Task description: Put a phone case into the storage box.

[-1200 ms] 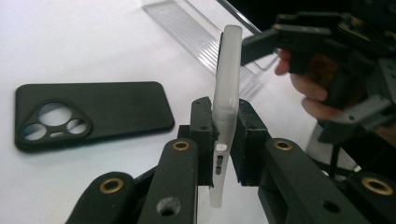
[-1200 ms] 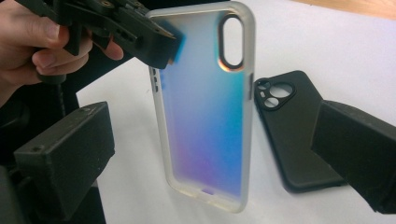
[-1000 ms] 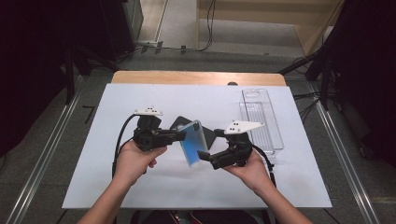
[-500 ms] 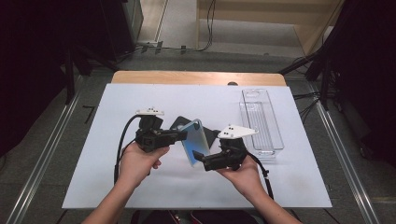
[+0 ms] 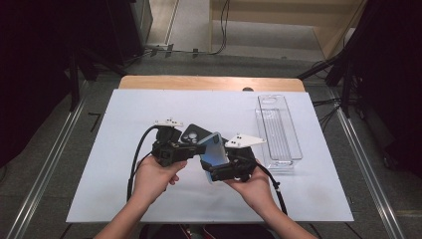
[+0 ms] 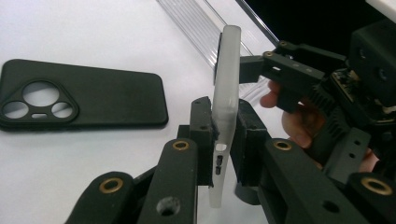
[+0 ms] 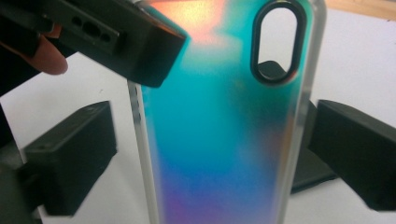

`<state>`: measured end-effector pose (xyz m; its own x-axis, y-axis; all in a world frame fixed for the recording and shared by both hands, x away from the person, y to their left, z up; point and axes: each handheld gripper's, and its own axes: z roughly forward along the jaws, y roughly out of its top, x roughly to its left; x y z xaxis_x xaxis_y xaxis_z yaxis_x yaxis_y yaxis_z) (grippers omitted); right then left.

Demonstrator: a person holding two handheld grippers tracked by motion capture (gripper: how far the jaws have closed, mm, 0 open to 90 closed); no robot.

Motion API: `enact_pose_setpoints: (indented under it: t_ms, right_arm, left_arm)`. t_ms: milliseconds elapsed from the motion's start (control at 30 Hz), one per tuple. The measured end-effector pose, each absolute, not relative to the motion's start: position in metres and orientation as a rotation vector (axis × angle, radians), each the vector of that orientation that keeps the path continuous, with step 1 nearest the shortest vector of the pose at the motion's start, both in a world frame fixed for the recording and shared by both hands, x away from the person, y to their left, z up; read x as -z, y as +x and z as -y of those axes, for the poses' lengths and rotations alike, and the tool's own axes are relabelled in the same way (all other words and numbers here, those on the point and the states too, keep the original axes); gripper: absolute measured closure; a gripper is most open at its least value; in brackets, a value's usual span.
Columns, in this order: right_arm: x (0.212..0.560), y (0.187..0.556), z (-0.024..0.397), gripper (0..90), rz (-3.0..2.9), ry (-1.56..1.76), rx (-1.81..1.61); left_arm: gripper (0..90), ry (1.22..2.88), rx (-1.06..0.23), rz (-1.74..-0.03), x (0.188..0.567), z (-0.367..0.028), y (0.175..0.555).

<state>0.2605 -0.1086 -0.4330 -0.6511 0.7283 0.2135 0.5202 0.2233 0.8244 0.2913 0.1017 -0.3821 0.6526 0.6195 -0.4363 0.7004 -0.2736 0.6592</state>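
A translucent phone case (image 5: pixel 214 149) with a blue-green sheen is held upright above the white table. My left gripper (image 5: pixel 199 149) is shut on it: in the left gripper view the pads (image 6: pixel 205 135) pinch the thin case (image 6: pixel 226 93) edge-on, with my left gripper (image 6: pixel 224 140) closed around it. My right gripper (image 5: pixel 211 169) comes in from the right. In the right gripper view the case (image 7: pixel 219 140) stands between my right gripper's (image 7: pixel 212 163) jaws, and table shows between the left pad and the case edge. A black phone case (image 5: pixel 191 135) lies flat on the table behind.
A clear, long plastic tray (image 5: pixel 278 129) sits at the right side of the white mat (image 5: pixel 124 114). The black case (image 6: pixel 84 98) lies camera holes up just beyond my left gripper. Cables trail from both grippers toward the person.
My right gripper has edged slightly left and toward the person, closer around the iridescent case. The left gripper keeps its hold and has barely moved.
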Motion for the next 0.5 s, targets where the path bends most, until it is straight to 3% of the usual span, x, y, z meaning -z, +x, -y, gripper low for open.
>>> enact_pose_setpoints:
  t_ms: [167,333,500]
  right_arm:
    - [0.4346,0.2620,0.1066,4.3,-2.264,1.195,-1.382]
    - [0.4362,0.2611,0.1046,14.0,-2.268,1.176,-1.354]
    - [0.4367,0.2623,0.1055,15.2,-2.279,1.178,-1.355]
  left_arm:
    - [81.1,1.982,0.127,-1.027,0.3831,-0.0978,0.2892]
    - [81.1,1.979,0.134,-1.029,0.3840,-0.0947,0.2875]
    - [80.9,1.979,0.138,-1.025,0.3846,-0.0949,0.2878]
